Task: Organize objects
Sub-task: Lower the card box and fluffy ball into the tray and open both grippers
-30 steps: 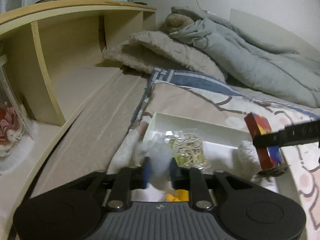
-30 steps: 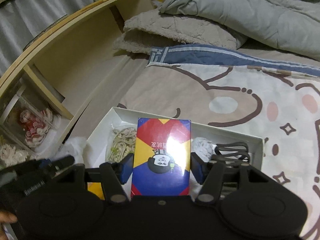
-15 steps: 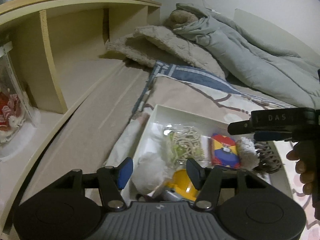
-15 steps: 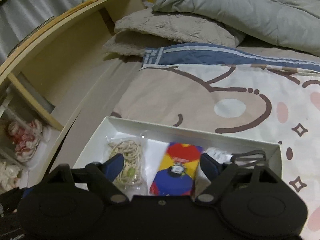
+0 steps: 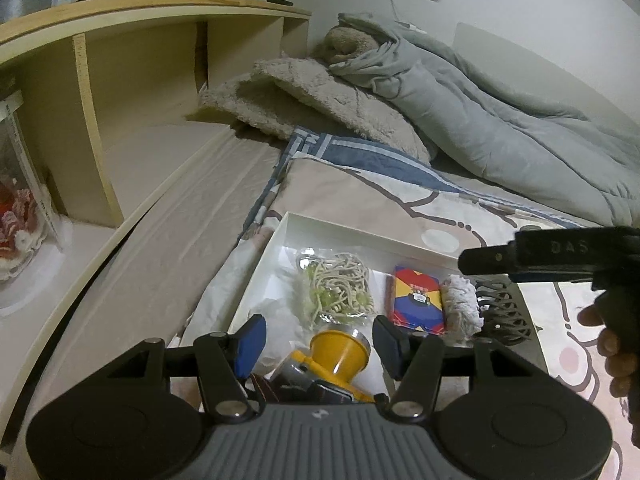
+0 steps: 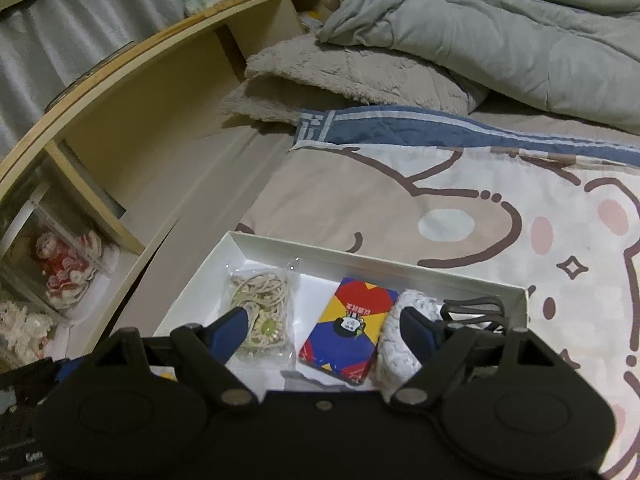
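A white tray (image 5: 360, 232) lies on the bed. In it are a bagged bundle of cord (image 5: 340, 286), a red, yellow and blue card box (image 5: 418, 300) lying flat, a white knitted piece (image 5: 460, 304), a dark hair clip (image 5: 504, 312), crumpled white tissue (image 5: 276, 316) and a yellow and silver object (image 5: 340, 350). My left gripper (image 5: 320, 340) is open above the yellow object. My right gripper (image 6: 324, 330) is open above the card box (image 6: 348, 332) and holds nothing. The tray (image 6: 360, 254), cord bag (image 6: 262, 306), knitted piece (image 6: 400, 340) and clip (image 6: 476, 310) show there too.
A wooden bedside shelf (image 5: 120, 92) stands to the left, with a clear case of red and white figures (image 5: 20, 224). A fluffy pillow (image 5: 320, 96) and a grey duvet (image 5: 480, 120) lie at the head of the bed. The cartoon-print cover (image 6: 480, 220) spreads beyond the tray.
My right gripper set the card box flat in the tray, opened and drew back. My left gripper let go of the white tissue, opened and drew back.
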### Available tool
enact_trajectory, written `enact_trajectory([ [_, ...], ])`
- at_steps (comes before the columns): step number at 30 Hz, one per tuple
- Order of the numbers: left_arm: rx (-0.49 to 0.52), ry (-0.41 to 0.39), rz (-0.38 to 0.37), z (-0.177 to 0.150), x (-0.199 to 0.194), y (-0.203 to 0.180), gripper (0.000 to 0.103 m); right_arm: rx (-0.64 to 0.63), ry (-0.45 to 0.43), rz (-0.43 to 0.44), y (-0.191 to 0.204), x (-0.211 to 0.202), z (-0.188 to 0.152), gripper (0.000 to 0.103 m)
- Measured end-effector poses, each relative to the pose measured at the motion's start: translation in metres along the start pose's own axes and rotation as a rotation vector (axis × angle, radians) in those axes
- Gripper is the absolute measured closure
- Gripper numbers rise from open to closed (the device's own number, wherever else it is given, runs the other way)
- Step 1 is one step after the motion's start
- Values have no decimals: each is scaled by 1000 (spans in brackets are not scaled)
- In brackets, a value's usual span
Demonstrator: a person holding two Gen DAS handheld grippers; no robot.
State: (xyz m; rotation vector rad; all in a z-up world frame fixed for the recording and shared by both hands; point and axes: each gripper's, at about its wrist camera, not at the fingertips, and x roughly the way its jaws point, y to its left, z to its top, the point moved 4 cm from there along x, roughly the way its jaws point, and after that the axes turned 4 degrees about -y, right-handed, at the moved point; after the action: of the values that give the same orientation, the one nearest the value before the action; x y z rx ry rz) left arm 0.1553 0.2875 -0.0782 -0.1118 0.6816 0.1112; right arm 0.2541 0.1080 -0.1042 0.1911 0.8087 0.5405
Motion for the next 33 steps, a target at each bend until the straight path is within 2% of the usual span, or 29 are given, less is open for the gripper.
enact_trajectory([
  [9,-17,4,-1,-3,-20,-10,42,-81,-36,2,2,-42,-11,17],
  [12,-19,2,-3,-5,-29,-16,37,-110,-54,-10,0,-59,-15,13],
  [16,-28,-11,-2,-8,-42,-24,25,-146,-77,-22,-3,-82,-20,11],
  [19,-46,-23,0,-11,-54,-30,12,-178,-87,-30,-5,-98,-26,5],
  [23,-52,-48,9,-12,-73,-41,3,-222,-101,-38,-9,-119,-35,0],
  [33,-31,-61,19,-26,-111,-74,0,-238,-118,-46,-21,-169,-46,0],
])
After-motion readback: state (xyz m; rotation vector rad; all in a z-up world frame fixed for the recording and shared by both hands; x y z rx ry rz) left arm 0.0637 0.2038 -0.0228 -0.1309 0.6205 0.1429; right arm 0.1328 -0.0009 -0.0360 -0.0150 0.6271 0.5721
